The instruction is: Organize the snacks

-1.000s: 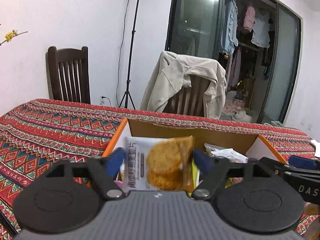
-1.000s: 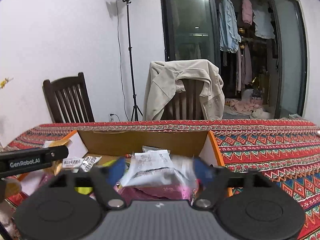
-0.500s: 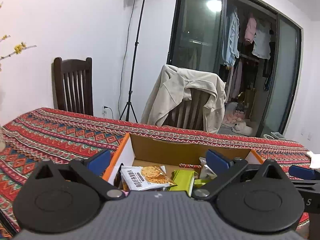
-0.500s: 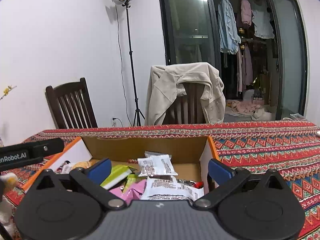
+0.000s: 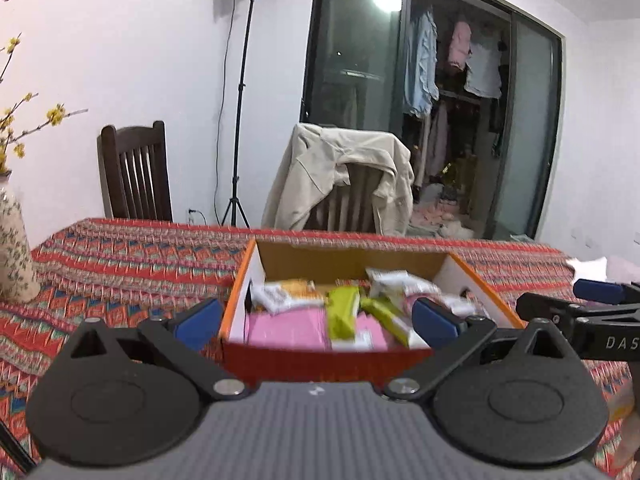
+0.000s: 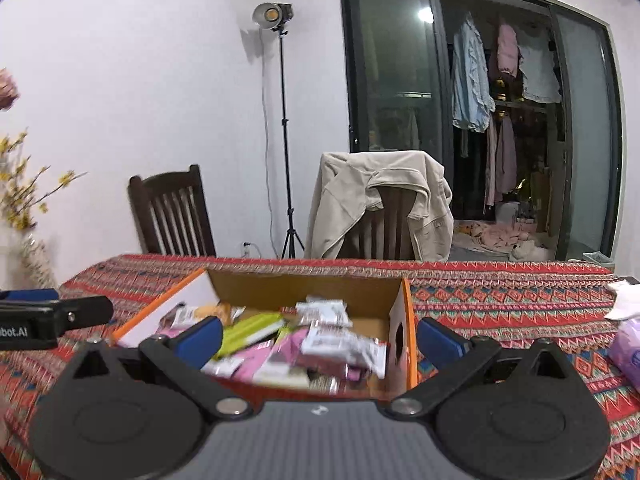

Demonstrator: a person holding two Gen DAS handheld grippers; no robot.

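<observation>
Two black plastic grippers, each with blue padded fingertips, stand spread wide and hold nothing: the left gripper (image 5: 316,322) and the right gripper (image 6: 318,340). Just beyond them, an open cardboard box (image 5: 344,258) with orange edges sits on a woven red patterned tablecloth (image 5: 120,256). Inside lie crinkly snack packets (image 6: 340,344), pink, green and white, blurred. Farther back stand a dark slatted wooden chair (image 5: 136,172), another chair draped with a beige jacket (image 6: 376,196), and a light stand (image 6: 280,128).
</observation>
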